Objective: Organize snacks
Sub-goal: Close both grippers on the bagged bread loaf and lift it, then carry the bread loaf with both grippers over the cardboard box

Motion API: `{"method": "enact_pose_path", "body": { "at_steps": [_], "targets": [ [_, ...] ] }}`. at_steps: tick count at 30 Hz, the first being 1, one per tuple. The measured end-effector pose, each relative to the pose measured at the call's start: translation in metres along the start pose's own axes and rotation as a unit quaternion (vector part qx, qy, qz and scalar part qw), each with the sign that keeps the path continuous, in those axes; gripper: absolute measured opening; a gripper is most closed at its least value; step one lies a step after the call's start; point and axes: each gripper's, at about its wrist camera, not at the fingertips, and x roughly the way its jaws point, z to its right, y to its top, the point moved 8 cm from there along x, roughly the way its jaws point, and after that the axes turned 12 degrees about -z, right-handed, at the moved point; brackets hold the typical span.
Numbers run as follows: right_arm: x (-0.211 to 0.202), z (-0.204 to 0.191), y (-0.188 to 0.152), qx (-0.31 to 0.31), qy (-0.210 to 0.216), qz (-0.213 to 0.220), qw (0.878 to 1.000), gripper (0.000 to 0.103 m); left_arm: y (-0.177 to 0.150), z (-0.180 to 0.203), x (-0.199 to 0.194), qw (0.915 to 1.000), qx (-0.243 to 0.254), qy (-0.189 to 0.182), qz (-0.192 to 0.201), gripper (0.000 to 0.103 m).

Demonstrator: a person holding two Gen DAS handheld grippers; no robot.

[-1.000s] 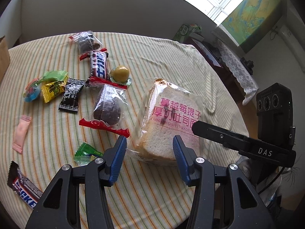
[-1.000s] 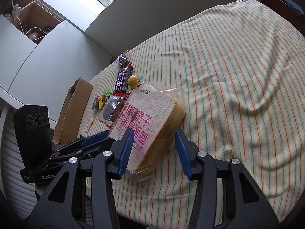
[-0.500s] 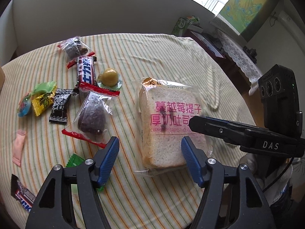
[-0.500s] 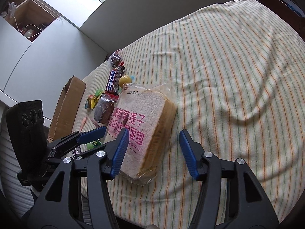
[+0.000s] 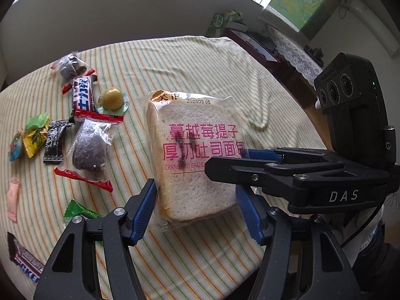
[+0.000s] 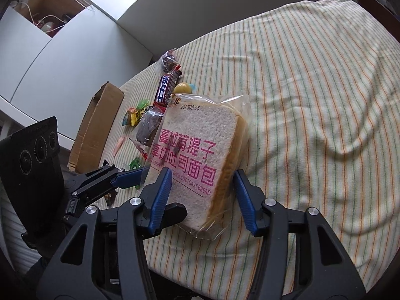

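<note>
Bread packet (image 5: 197, 155): clear bag, pink print, lying near the front edge of the striped tablecloth (image 5: 200, 75), now between both claws; a second ago it lay tilted.

Left gripper (image 5: 196, 210): jaws just closing in, bread between them; left pad at the crust, firm grip uncertain.

Right gripper (image 6: 203, 195): likewise just narrowing, straddling the packet's near end; contact hard to judge.

Chocolate bar (image 5: 23, 262): cut off at the frame edge.
</note>
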Motion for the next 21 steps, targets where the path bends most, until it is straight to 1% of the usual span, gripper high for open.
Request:
{"method": "enact_pose_path", "body": {
  "at_steps": [6,12,16,21],
  "targets": [
    [-0.002,-0.021,0.000,-0.015,0.002,0.000,1.000,0.050,-0.008,-0.007,-0.014,0.9997,-0.012,0.008,0.018,0.062],
    [0.000,-0.060,0.007,-0.046,0.002,0.005,0.999,0.050,-0.017,-0.020,-0.042,0.9979,-0.025,0.029,0.051,0.062],
    [0.004,-0.096,0.016,-0.078,0.004,0.006,0.997,0.050,-0.025,-0.037,-0.069,0.9950,-0.038,0.048,0.079,0.062],
    [0.017,-0.152,0.030,-0.126,0.012,0.001,0.992,0.050,-0.039,-0.068,-0.107,0.9895,-0.064,0.068,0.110,0.062]
  ]
}}
